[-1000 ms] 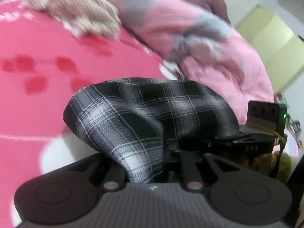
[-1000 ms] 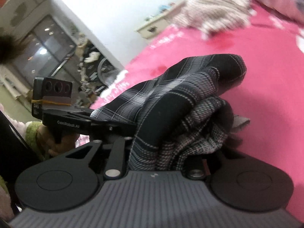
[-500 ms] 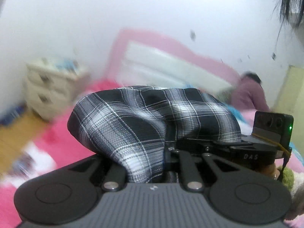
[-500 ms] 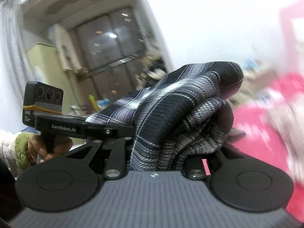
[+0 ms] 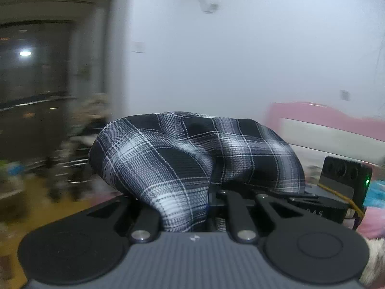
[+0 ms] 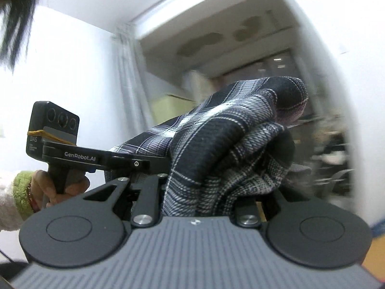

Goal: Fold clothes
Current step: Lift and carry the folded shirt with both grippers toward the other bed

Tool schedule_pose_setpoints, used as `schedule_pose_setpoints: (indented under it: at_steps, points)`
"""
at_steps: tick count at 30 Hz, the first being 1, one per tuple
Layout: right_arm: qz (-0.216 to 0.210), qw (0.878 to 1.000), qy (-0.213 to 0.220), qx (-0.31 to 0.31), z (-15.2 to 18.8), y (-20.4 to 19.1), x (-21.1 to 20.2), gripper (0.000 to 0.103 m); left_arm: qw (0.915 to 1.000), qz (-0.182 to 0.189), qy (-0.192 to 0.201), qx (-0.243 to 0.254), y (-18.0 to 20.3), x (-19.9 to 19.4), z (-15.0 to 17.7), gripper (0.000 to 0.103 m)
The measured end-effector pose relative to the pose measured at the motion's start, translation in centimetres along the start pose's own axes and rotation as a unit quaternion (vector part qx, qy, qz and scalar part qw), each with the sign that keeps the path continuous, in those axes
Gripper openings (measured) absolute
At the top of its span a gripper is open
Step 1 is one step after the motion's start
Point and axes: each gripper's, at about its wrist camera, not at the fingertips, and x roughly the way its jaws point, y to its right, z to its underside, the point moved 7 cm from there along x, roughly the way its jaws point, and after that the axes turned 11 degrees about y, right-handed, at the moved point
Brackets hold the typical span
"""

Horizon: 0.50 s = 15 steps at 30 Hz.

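A black-and-white plaid garment [image 5: 192, 159] is bunched over my left gripper [image 5: 199, 192], which is shut on a fold of it; the cloth hides the fingertips. The same plaid garment [image 6: 228, 149] bulges out of my right gripper [image 6: 216, 192], which is also shut on it. The fabric runs across between the two grippers, both held high and side by side. In the left wrist view the right gripper's body [image 5: 317, 204] shows at the right. In the right wrist view the left gripper's body [image 6: 96, 159] shows at the left, held by a hand [image 6: 55, 187].
A pink bed headboard [image 5: 324, 120] stands low on the right against a white wall. Dark glass doors [image 5: 36, 84] and blurred clutter [image 5: 72, 159] fill the left. A grey curtain [image 6: 130, 84] hangs ahead, and dark hair [image 6: 16, 12] hangs at the top left.
Both grippers have swung up off the pink bed with the plaid garment still clamped. The views now face walls and ceiling instead of the bedcover. The grips look unchanged.
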Motion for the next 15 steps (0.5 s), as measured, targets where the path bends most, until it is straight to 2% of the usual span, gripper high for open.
schedule_pose_setpoints:
  at_steps: [4, 7, 12, 15]
  points:
    - [-0.079, 0.995, -0.022, 0.053, 2.5, -1.7, 5.5, 0.021, 0.9948, -0.099, -0.005, -0.025, -3.7, -4.1, 0.1, 0.014]
    - [-0.123, 0.987, -0.055, 0.092, 5.2, -3.2, 8.8, 0.021, 0.9869, -0.153, -0.013, -0.050, -6.3, -7.2, 1.7, 0.014]
    - [-0.161, 0.973, -0.114, 0.120, 11.4, -7.7, 11.8, 0.021, 0.9698, -0.216, -0.015, -0.113, -11.2, -13.6, 6.6, 0.014]
    - [-0.173, 0.962, -0.149, 0.150, 16.2, -10.5, 12.9, 0.021, 0.9605, -0.236, -0.021, -0.146, -15.4, -18.7, 9.3, 0.014]
